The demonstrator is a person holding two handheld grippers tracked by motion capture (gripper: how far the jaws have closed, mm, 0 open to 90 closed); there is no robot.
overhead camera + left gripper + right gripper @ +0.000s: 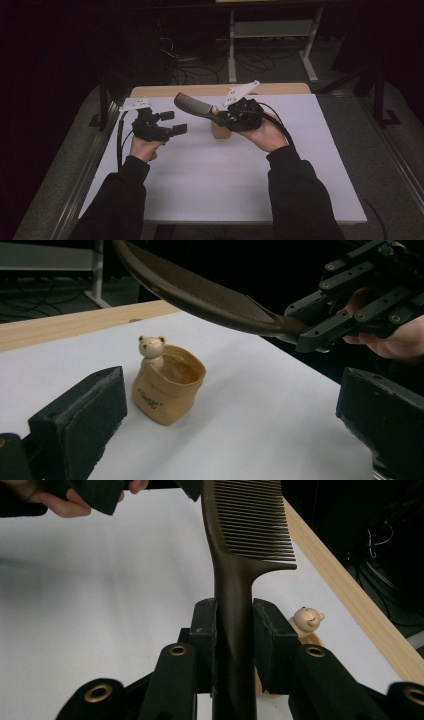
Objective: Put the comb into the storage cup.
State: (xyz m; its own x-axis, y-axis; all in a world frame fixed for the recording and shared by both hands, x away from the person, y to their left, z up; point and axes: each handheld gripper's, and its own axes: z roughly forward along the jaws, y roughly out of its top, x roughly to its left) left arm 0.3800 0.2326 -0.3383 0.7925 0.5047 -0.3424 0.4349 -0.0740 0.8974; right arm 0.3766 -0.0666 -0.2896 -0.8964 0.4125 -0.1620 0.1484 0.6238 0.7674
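A dark brown comb (192, 106) is held above the white table by its handle, with my right gripper (220, 116) shut on it. In the right gripper view the two pads clamp the comb (250, 525) handle and its teeth point right. Below that gripper stands a small tan pot (220, 131) with a bear's head (307, 618) on its rim. My left gripper (172, 123) hovers to the left, open and holding nothing. Its own view looks between its jaws at the pot (170, 385), with the comb (200, 290) and the right gripper (320, 327) above.
The white table top (220, 185) has a wooden strip (200, 90) along its far edge. Beyond it stand a desk frame (270, 40) and cables (185, 65) on a dark floor. A metal rail (85, 170) runs along the table's left side.
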